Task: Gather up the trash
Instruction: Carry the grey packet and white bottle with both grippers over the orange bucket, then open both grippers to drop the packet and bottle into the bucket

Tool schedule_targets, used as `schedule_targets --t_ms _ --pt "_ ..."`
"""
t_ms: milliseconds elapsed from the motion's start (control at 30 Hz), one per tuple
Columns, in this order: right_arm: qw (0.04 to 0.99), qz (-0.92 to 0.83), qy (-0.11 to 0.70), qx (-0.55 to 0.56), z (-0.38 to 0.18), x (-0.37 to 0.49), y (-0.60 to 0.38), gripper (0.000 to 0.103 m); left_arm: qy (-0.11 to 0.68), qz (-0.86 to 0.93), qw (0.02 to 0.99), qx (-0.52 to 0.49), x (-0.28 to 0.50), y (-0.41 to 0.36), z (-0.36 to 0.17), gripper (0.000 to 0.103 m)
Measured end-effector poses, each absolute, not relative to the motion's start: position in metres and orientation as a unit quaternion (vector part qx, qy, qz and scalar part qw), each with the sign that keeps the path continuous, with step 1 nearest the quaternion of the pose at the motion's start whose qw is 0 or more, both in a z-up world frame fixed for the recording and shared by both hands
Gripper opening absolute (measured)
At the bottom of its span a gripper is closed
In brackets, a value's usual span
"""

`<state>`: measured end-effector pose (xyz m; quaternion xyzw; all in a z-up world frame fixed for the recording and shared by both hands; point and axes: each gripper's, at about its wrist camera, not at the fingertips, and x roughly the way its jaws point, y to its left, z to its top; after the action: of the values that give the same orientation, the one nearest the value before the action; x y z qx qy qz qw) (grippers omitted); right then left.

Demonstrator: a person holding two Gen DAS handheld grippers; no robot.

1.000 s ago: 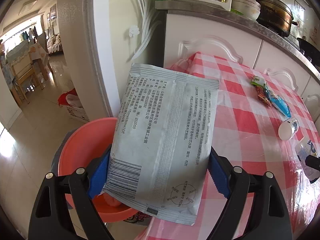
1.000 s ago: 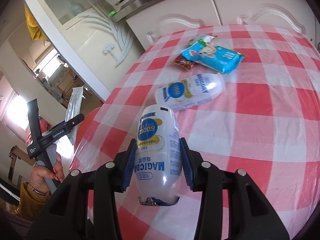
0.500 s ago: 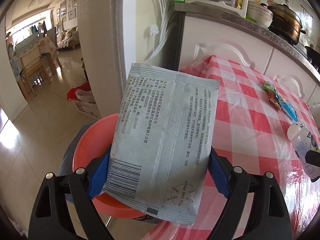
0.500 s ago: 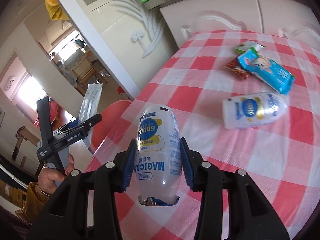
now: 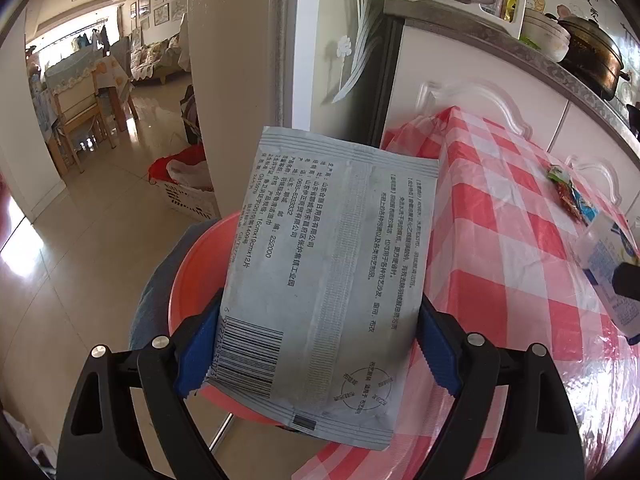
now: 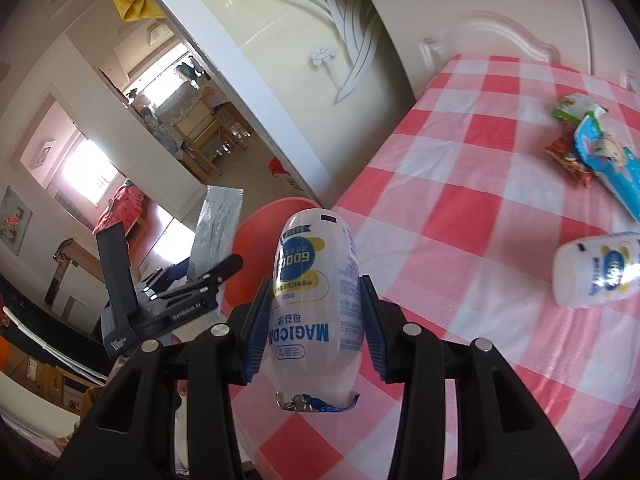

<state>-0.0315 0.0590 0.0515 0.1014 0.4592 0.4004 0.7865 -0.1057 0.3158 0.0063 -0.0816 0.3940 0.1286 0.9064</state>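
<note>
My left gripper (image 5: 316, 344) clenched on grey packet (image 5: 320, 280), held above red basin (image 5: 192, 276) ahead-below for drop. My right gripper (image 6: 314, 328) clamps white bottle (image 6: 314, 292) over counter (image 6: 460, 208) edge, basin (image 6: 256, 240) just ahead. 1 bottle (image 6: 596, 276), wrappers (image 6: 592, 160) lie far right.

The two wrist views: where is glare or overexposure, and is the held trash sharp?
Left wrist view: the grey packet is sharp, its print readable; glare lies on the floor and the tablecloth. Right wrist view: the window is blown out; the bottle label is sharp; straight edges bow.
</note>
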Motion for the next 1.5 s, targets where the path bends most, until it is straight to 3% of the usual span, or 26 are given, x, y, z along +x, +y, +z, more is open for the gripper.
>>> schedule_targets --t_ms 1500 --pt "0.737 0.446 0.505 0.054 0.011 0.013 0.221 0.046 0.430 0.157 0.881 -0.116 -0.099 0.366 -0.042 0.087"
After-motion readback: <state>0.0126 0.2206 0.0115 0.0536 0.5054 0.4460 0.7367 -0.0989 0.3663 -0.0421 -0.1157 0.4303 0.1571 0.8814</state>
